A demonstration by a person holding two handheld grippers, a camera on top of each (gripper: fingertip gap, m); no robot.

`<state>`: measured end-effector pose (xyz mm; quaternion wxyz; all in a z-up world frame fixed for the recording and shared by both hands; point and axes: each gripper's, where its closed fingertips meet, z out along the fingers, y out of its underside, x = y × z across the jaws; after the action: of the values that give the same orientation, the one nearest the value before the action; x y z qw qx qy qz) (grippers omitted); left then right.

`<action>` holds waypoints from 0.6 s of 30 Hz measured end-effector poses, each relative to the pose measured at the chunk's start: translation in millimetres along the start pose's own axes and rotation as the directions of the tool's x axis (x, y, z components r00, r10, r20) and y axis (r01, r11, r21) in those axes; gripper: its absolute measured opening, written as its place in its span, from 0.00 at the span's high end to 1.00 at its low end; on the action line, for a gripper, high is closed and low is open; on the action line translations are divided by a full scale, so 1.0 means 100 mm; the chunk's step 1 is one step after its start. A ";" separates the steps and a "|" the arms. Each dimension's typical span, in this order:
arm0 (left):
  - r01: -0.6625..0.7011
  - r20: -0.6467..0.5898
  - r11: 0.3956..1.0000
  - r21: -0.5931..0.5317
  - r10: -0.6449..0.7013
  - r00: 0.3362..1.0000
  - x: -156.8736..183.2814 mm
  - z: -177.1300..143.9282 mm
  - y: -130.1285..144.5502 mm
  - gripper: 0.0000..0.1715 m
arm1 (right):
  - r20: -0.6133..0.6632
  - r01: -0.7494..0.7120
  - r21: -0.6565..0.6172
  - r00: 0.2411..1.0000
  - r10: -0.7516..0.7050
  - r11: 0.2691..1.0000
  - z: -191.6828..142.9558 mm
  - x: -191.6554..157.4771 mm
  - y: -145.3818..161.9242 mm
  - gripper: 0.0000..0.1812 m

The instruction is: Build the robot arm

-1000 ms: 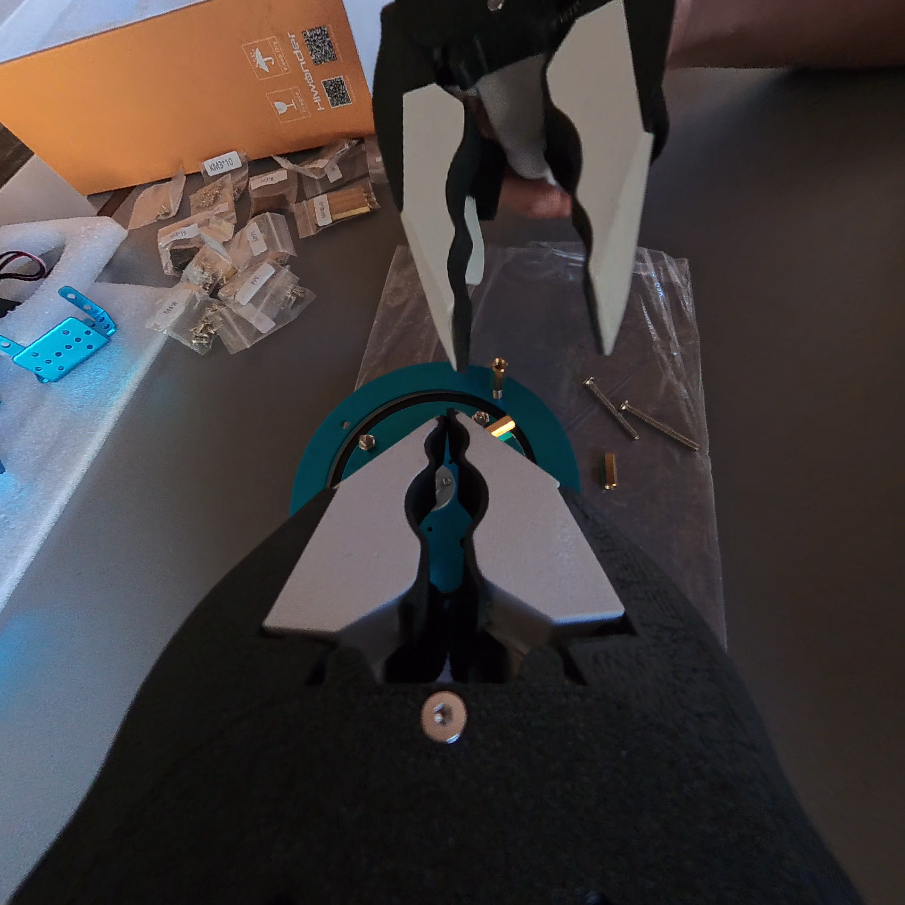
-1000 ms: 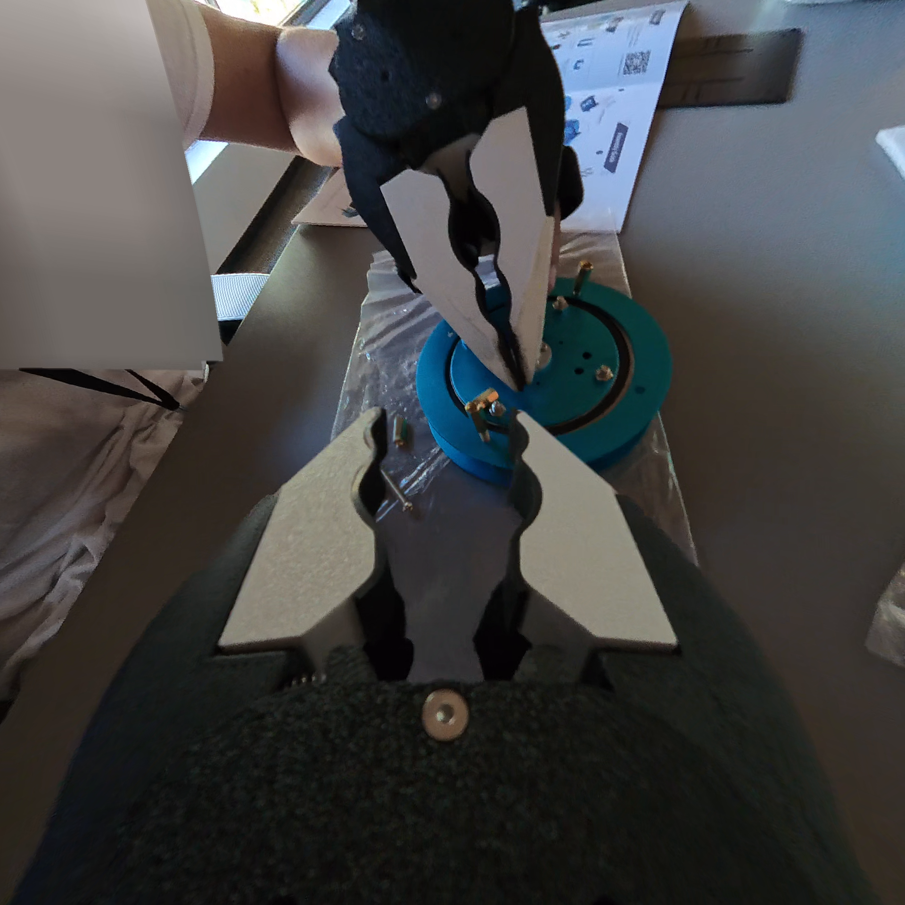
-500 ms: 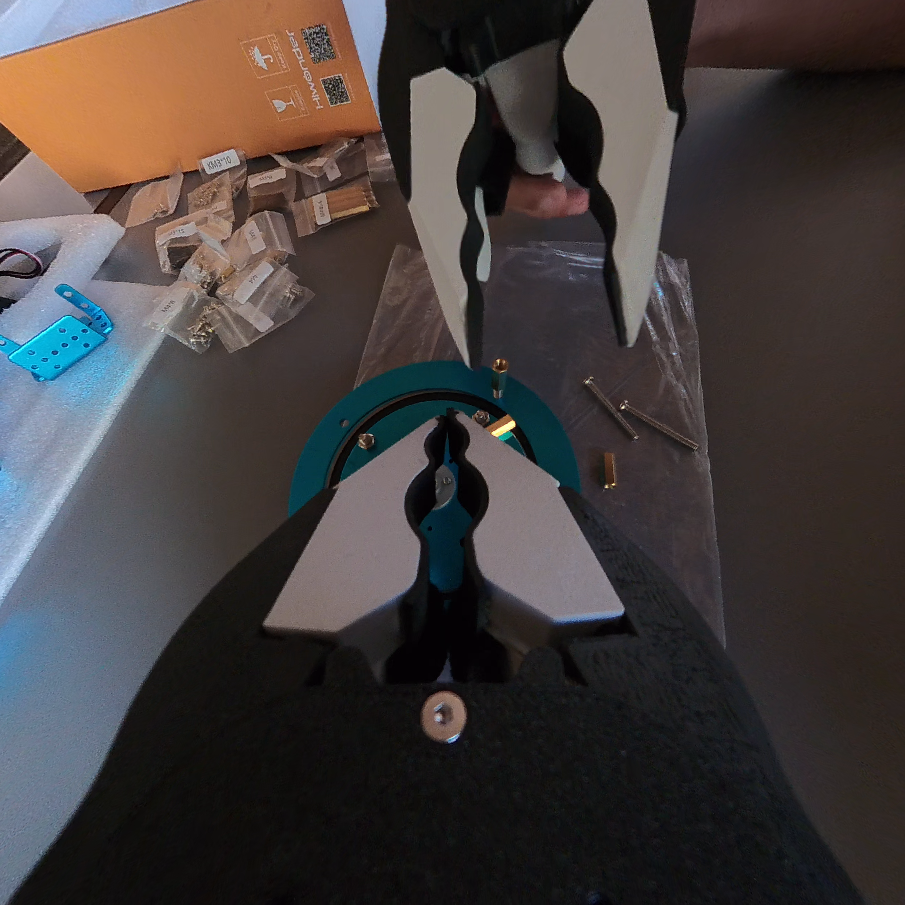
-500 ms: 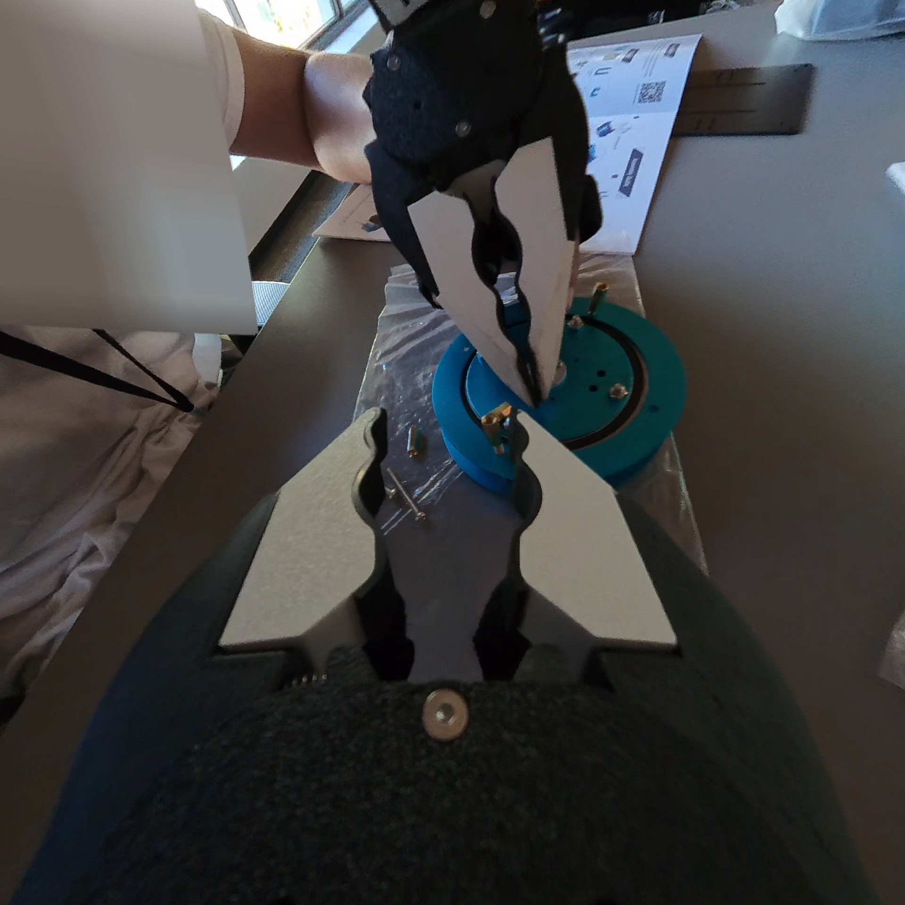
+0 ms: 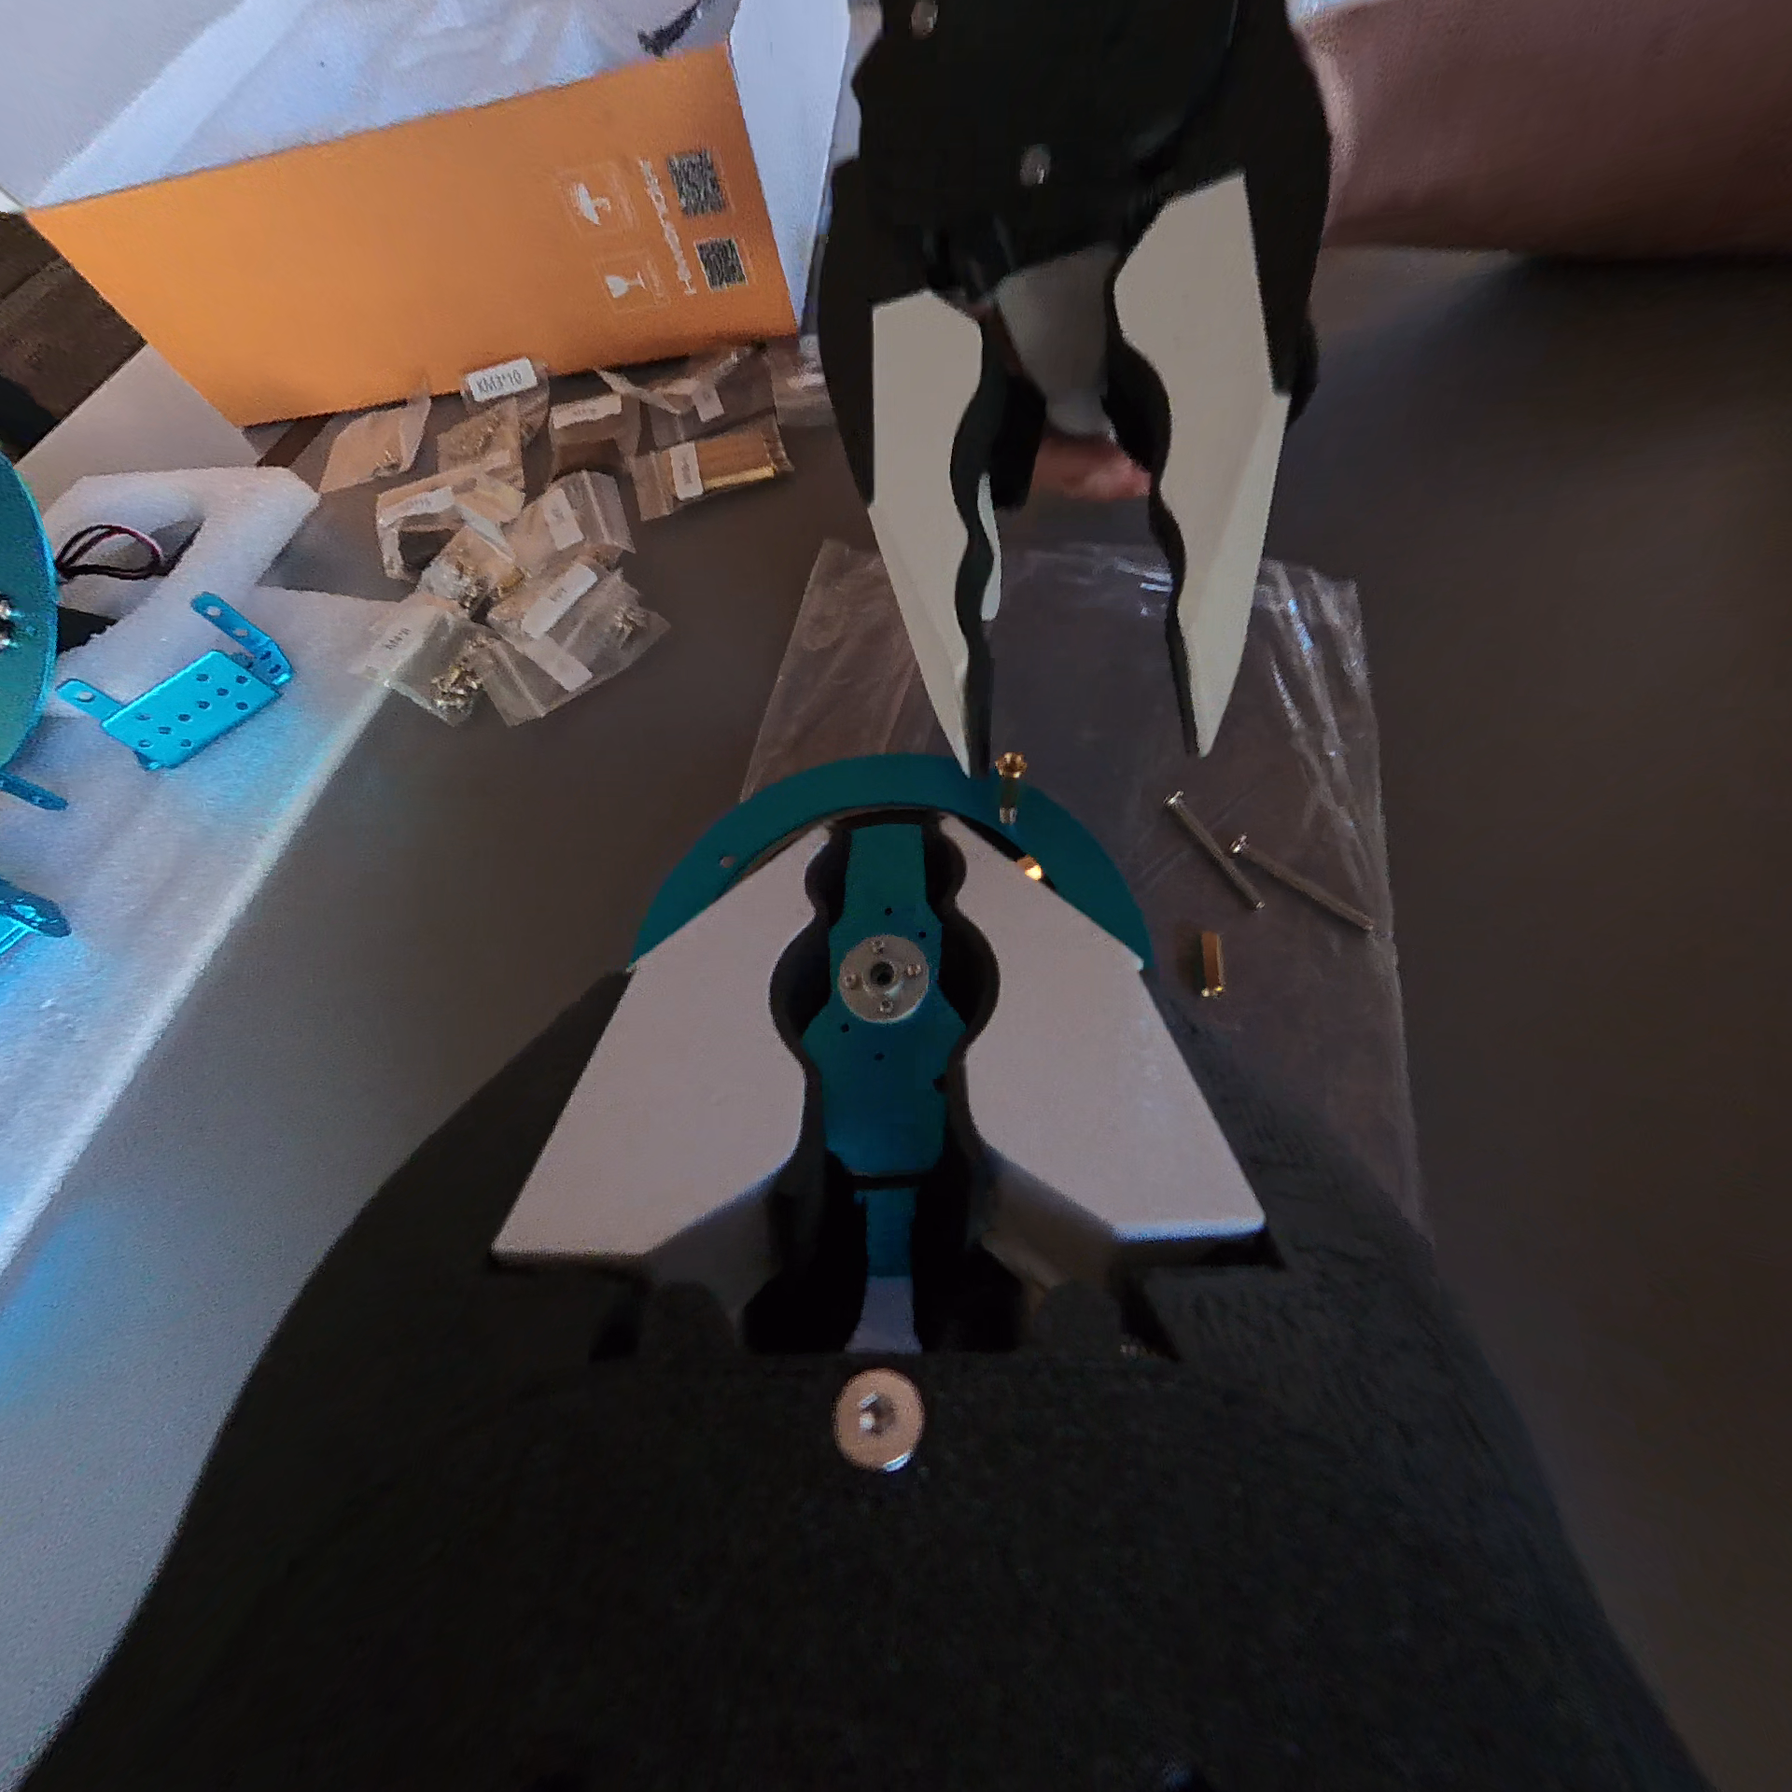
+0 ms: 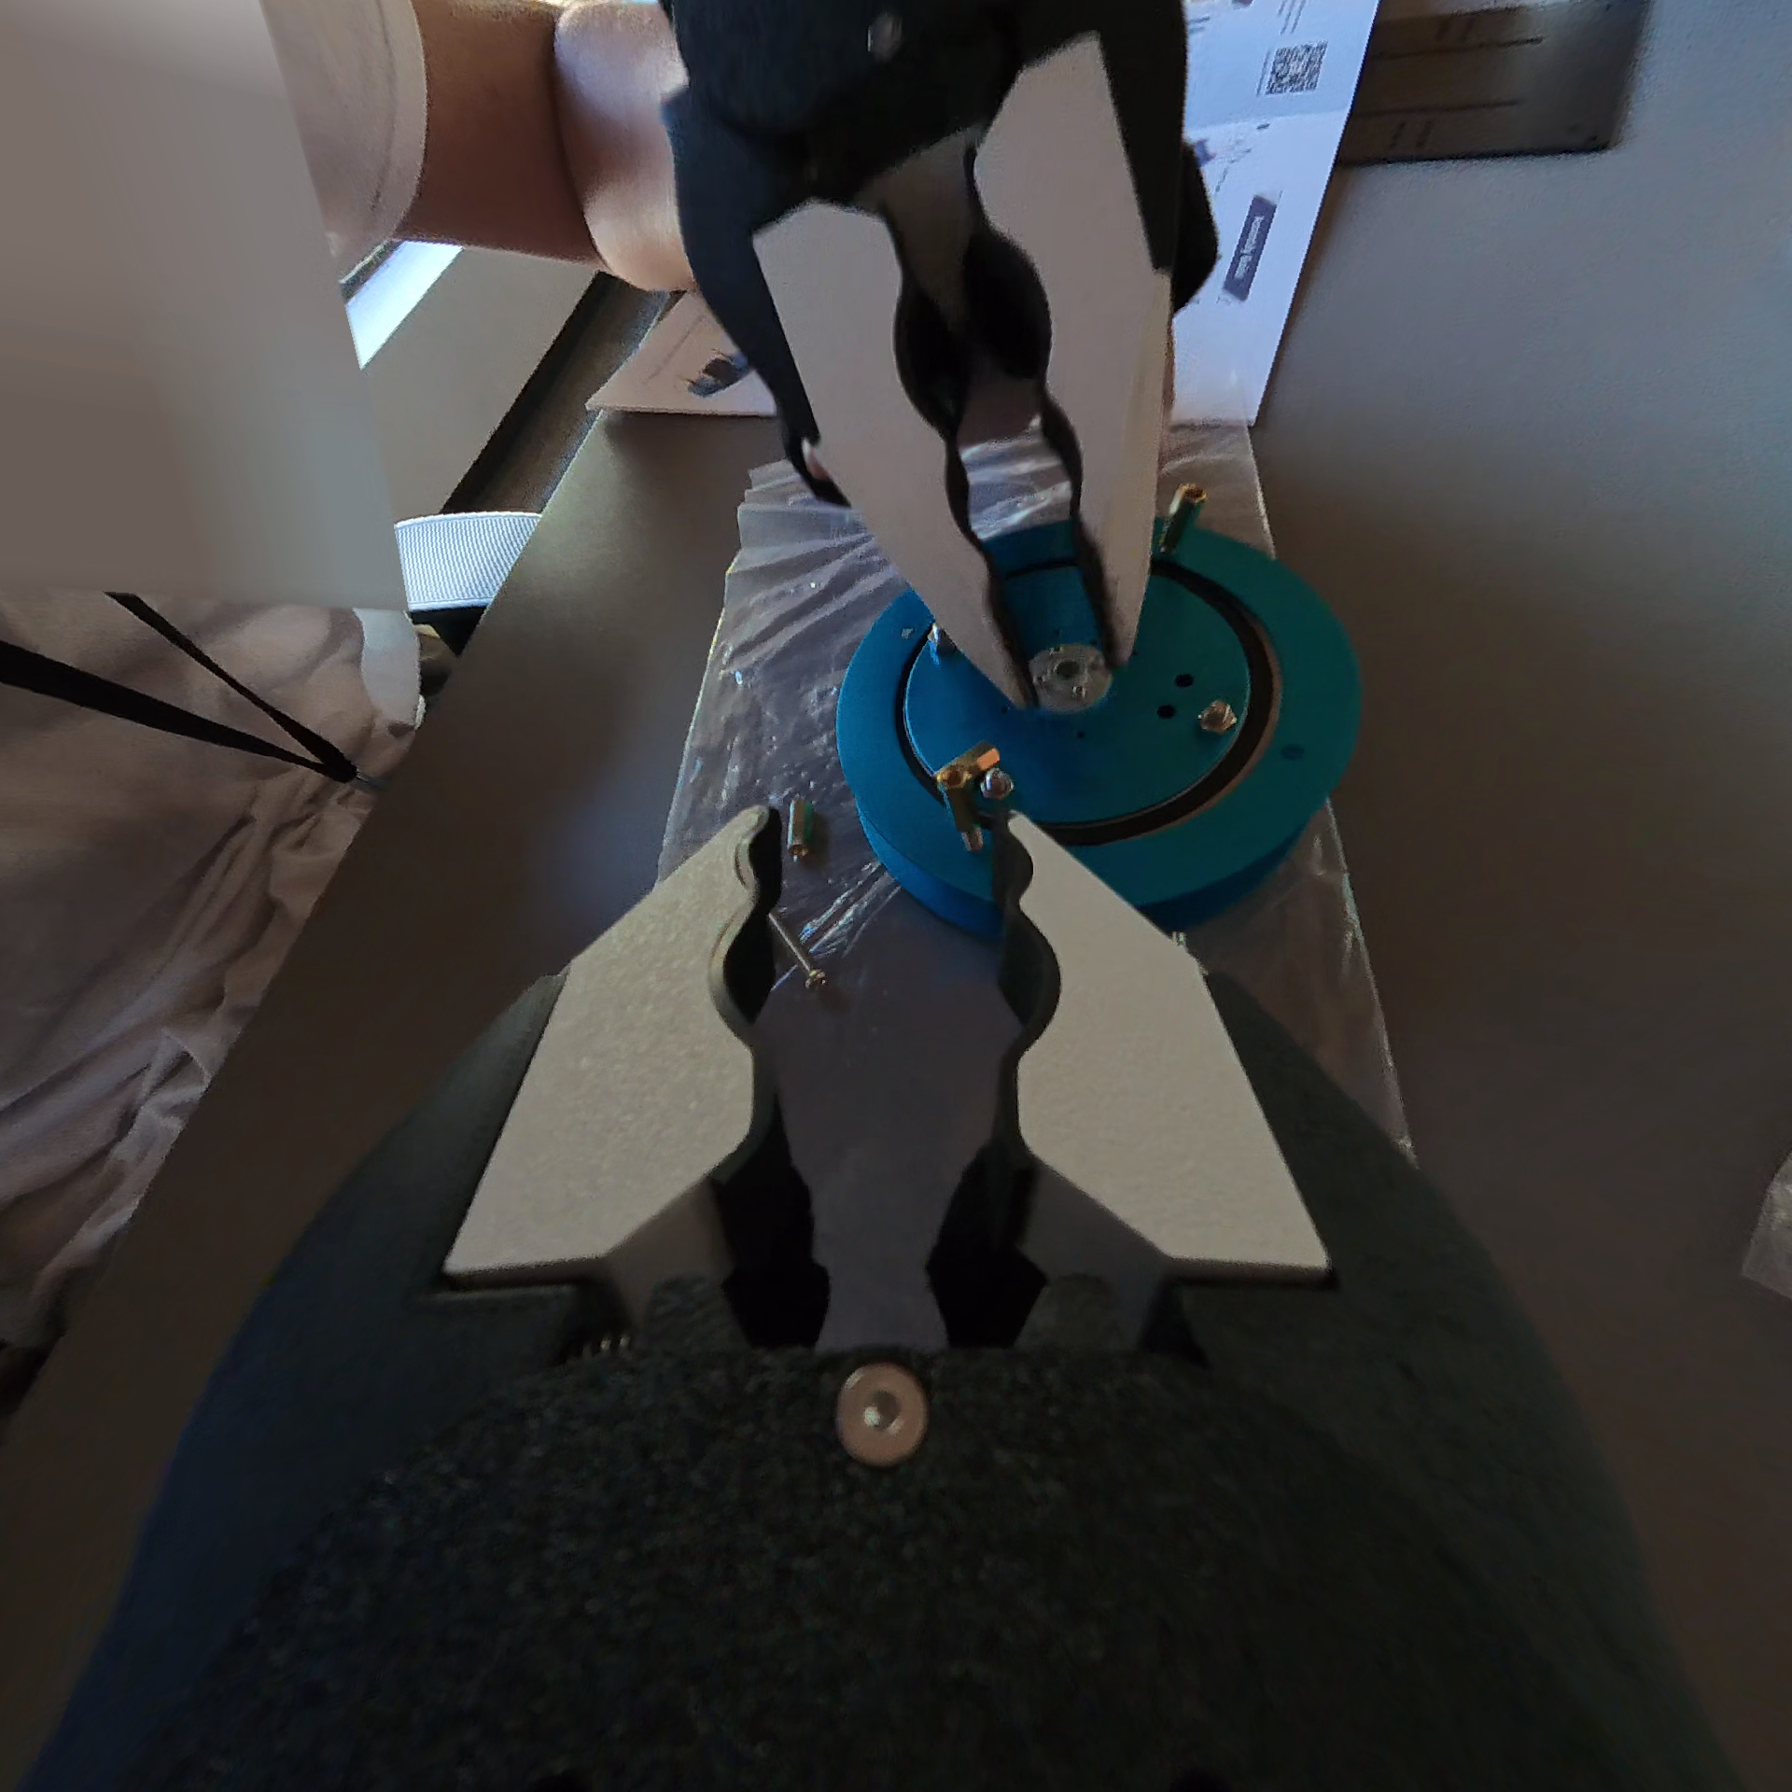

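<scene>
Two hand-held grippers are seen facing each other over a blue turntable disc (image 6: 1096,766) that lies on a clear plastic bag (image 5: 1290,679) on a grey table (image 5: 1590,873). The left gripper (image 6: 1067,669) is held above the disc, its fingers slightly apart, tips on either side of the silver hub (image 6: 1067,671) at the disc's centre; nothing is gripped. The right gripper (image 6: 887,824) is held open just in front of the disc's near rim, with a gap between its fingers. Beside its right fingertip a brass standoff (image 6: 965,790) is seen leaning on the disc. Another brass standoff (image 6: 1185,514) stands upright at the disc's far edge. A loose standoff (image 6: 801,830) and a long screw (image 6: 797,955) lie on the bag, by the right gripper's left finger. Beyond the left gripper, to its left, small bags of screws (image 5: 514,592), an orange box (image 5: 417,242) and white foam (image 5: 126,776) bearing a blue bracket (image 5: 184,713) are seen.
</scene>
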<state>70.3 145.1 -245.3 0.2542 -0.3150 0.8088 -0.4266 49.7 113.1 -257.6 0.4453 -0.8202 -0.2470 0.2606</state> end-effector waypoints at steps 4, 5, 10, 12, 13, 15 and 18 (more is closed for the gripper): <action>-0.085 -0.225 0.995 -0.047 0.072 0.972 0.30 -0.07 0.10 0.80 | -0.006 -0.017 0.031 1.000 0.018 0.999 -0.05 0.01 -0.02 0.76; -0.120 -0.264 0.992 -0.042 0.105 0.959 0.36 -0.08 0.11 0.77 | -0.002 -0.028 0.044 1.000 0.028 0.999 -0.07 -0.01 -0.02 0.76; -0.243 -0.338 0.968 -0.069 0.206 0.918 0.34 -0.05 0.03 0.63 | -0.013 -0.036 0.068 0.999 0.036 0.997 -0.13 -0.08 0.02 0.75; -0.269 -0.369 0.958 -0.099 0.216 0.904 0.29 0.02 0.05 0.57 | 0.010 -0.040 0.061 0.999 0.040 0.997 -0.10 -0.11 -0.01 0.75; -0.275 -0.392 0.954 -0.117 0.210 0.895 0.28 0.05 0.07 0.50 | 0.015 -0.038 0.049 0.999 0.037 0.998 -0.09 -0.12 -0.01 0.75; -0.294 -0.438 0.946 -0.136 0.209 0.874 0.27 0.11 0.10 0.44 | 0.016 -0.038 0.045 0.999 0.037 0.998 -0.07 -0.10 0.00 0.75; -0.351 -0.467 0.922 -0.164 0.241 0.851 0.24 0.16 0.16 0.38 | 0.033 -0.062 0.060 0.998 0.060 0.996 -0.09 -0.11 0.02 0.75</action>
<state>60.3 125.7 -270.2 0.0885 -0.1103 0.9301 -0.3391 47.3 99.8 -252.6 0.4579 -0.8092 -0.2208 0.2945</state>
